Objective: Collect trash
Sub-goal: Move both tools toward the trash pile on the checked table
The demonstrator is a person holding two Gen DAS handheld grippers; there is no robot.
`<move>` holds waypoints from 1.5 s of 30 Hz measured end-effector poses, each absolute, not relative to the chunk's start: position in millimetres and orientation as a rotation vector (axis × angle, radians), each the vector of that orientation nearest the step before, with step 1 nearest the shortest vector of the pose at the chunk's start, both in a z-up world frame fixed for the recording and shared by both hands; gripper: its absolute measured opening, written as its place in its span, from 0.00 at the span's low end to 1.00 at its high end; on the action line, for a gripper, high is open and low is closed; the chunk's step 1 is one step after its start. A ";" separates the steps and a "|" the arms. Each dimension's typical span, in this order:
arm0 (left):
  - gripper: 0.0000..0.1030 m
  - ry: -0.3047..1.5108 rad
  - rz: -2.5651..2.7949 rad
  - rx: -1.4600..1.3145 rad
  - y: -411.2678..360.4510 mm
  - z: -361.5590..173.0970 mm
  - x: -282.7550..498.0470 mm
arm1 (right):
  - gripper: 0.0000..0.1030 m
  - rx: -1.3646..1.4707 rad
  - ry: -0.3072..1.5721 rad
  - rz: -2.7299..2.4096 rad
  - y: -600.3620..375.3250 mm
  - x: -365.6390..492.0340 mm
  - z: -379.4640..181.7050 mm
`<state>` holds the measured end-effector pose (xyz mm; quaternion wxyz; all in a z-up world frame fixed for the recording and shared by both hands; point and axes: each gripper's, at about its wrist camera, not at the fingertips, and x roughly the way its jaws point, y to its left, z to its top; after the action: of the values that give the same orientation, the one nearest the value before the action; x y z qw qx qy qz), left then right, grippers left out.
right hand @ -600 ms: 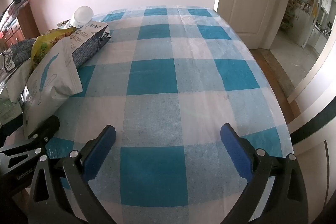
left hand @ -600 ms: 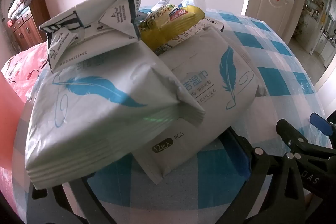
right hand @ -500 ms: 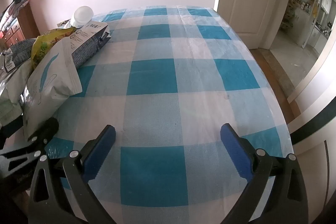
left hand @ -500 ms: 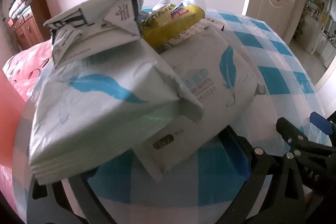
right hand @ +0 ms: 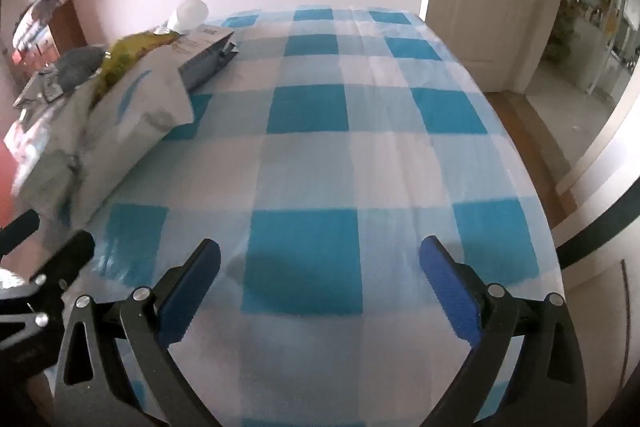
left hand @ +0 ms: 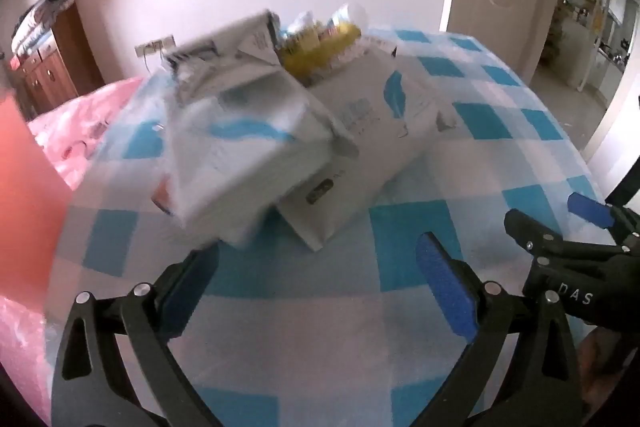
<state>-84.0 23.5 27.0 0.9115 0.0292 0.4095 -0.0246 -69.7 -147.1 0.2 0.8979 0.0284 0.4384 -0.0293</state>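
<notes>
A pile of trash lies on the blue-and-white checked tablecloth (left hand: 404,239). It holds two white wipes packs with a blue feather print (left hand: 244,163) (left hand: 372,131), a folded grey carton (left hand: 236,47), a yellow snack bag (left hand: 316,47) and a white bottle (right hand: 192,13). My left gripper (left hand: 320,267) stands open just in front of the pile, with only cloth between its blue pads. In the right wrist view my right gripper (right hand: 320,267) is open over bare cloth, to the right of the pile (right hand: 136,107). The near pack is blurred.
A pink plastic bag (left hand: 76,123) and a red surface (left hand: 24,195) lie left of the pile. A grey box (right hand: 206,57) leans on the pile's far side. The table's right edge (right hand: 548,211) drops to the floor by a white door (right hand: 480,7).
The left gripper has drawn back from the pile, so the wipes packs look smaller and farther away and its left finger is uncovered. The right gripper's view has shifted only slightly.
</notes>
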 end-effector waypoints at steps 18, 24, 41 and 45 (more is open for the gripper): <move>0.96 0.592 -0.009 0.071 55.5 119.8 -149.6 | 0.95 0.036 0.575 -0.046 -113.4 -150.4 116.3; 0.96 0.530 0.007 0.070 62.8 135.1 -165.6 | 0.95 0.012 0.492 -0.023 -104.1 -171.5 142.6; 0.96 0.455 0.021 0.051 79.5 156.8 -192.0 | 0.95 -0.023 0.378 -0.021 -86.7 -210.9 174.8; 0.96 0.444 0.028 0.051 81.9 159.2 -194.3 | 0.95 -0.028 0.362 -0.026 -87.1 -215.3 175.7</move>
<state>-194.3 81.9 159.2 0.9750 0.0252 0.2203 0.0139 -215.3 -87.1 175.7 0.9834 -0.0141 0.1802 -0.0131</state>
